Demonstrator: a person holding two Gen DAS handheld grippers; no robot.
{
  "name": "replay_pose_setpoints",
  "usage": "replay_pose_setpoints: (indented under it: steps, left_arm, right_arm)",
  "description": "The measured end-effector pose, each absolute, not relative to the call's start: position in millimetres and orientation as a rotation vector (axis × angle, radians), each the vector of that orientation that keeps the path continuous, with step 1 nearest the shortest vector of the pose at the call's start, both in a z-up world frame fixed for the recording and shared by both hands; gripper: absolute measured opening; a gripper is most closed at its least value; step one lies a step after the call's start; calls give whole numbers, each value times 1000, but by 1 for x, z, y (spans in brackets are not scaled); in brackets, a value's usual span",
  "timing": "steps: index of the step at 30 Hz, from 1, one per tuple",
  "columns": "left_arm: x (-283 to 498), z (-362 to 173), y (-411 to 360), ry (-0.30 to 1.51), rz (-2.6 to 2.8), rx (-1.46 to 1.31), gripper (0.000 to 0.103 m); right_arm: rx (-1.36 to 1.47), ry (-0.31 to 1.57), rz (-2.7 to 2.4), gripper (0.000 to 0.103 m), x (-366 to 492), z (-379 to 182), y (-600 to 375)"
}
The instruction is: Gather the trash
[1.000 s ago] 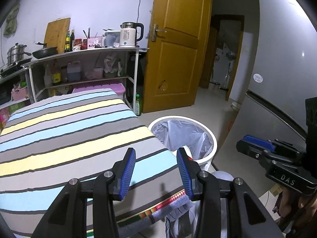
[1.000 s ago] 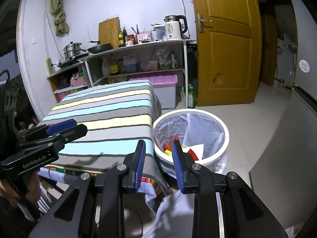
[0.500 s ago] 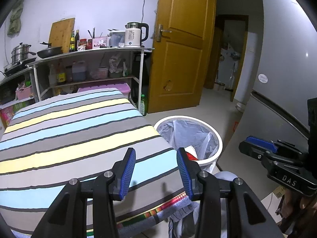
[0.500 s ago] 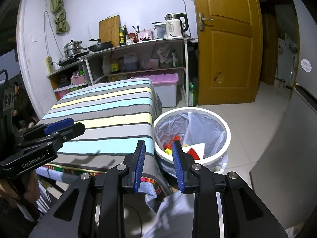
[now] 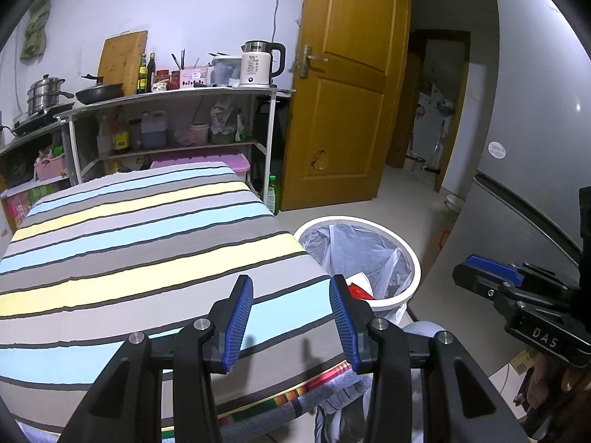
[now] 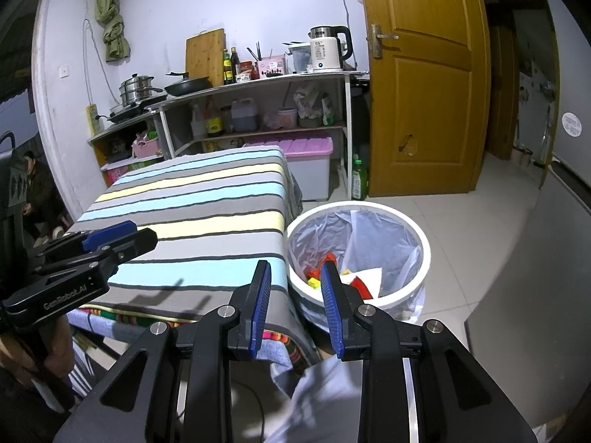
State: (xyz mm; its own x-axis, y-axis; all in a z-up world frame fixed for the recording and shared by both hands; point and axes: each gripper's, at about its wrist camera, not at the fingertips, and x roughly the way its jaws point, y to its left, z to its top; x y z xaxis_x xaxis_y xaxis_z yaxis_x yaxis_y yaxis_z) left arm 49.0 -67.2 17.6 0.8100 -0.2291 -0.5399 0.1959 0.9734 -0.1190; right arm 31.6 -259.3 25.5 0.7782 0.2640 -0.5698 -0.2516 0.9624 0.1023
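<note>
A white trash bin (image 5: 402,247) with a clear liner stands on the floor right of the striped table (image 5: 129,243); it also shows in the right wrist view (image 6: 421,240). Red, yellow and white trash (image 6: 354,280) lies inside it. My left gripper (image 5: 291,319) is open and empty above the table's near right corner. My right gripper (image 6: 293,304) is open and empty, held near the table's corner beside the bin. Each gripper shows in the other's view: the right one at the right edge (image 5: 491,273), the left one over the table at left (image 6: 118,236).
A shelf unit (image 6: 258,88) with a kettle, pans, bottles and a pink-lidded box stands behind the table. A wooden door (image 6: 424,85) is at the back right and a grey fridge (image 5: 535,129) at the far right. A green bottle (image 6: 359,179) stands on the tiled floor.
Both views have drifted slightly: the left gripper has pulled back and up a little from the table. Both grippers stay open and empty.
</note>
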Motion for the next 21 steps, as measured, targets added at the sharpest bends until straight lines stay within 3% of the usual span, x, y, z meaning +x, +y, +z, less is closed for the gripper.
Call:
replay_pose_setpoints:
  steps: [21]
  left_arm:
    - [53,17,-65,576,-210,-52,43]
  right_arm:
    - [15,621,283,29,34,25,-259]
